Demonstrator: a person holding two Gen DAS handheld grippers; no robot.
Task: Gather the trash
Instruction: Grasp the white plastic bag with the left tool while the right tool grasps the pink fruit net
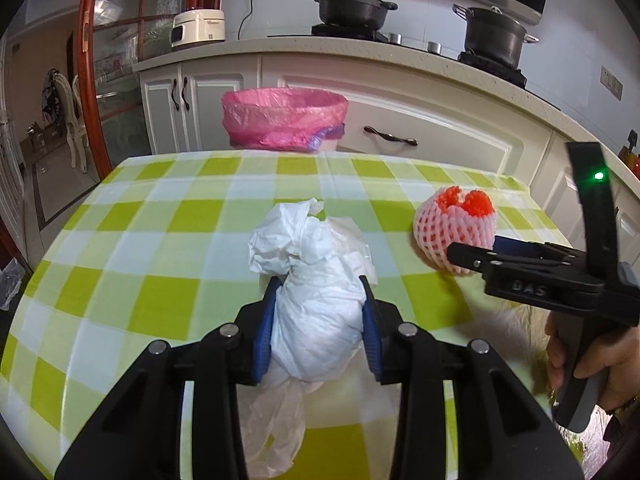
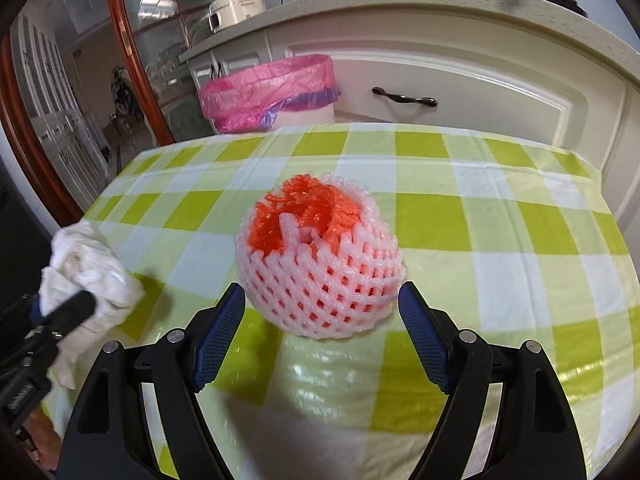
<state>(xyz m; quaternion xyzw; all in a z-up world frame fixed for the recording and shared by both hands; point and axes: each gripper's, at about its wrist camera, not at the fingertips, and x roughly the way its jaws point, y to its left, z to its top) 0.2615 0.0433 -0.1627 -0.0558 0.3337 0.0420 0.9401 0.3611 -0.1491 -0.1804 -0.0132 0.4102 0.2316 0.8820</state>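
Note:
A crumpled white plastic bag [image 1: 316, 280] lies on the green checked tablecloth [image 1: 160, 240]. My left gripper [image 1: 320, 292] is shut on it, both blue pads pressed into its sides; the bag also shows in the right wrist view [image 2: 92, 276]. A ball of white and orange foam fruit netting [image 2: 320, 264] sits on the cloth; it also shows in the left wrist view [image 1: 456, 228]. My right gripper [image 2: 322, 296] is open, its blue pads on either side of the netting's near end, apart from it. A bin with a pink liner [image 1: 284, 118] stands beyond the table's far edge.
White kitchen cabinets [image 1: 400, 120] and a counter with two black pots [image 1: 352, 6] and a rice cooker [image 1: 198, 26] run behind the table. A wood-framed glass door [image 1: 116, 60] is at the left. The right gripper's body [image 1: 560, 276] is beside the netting.

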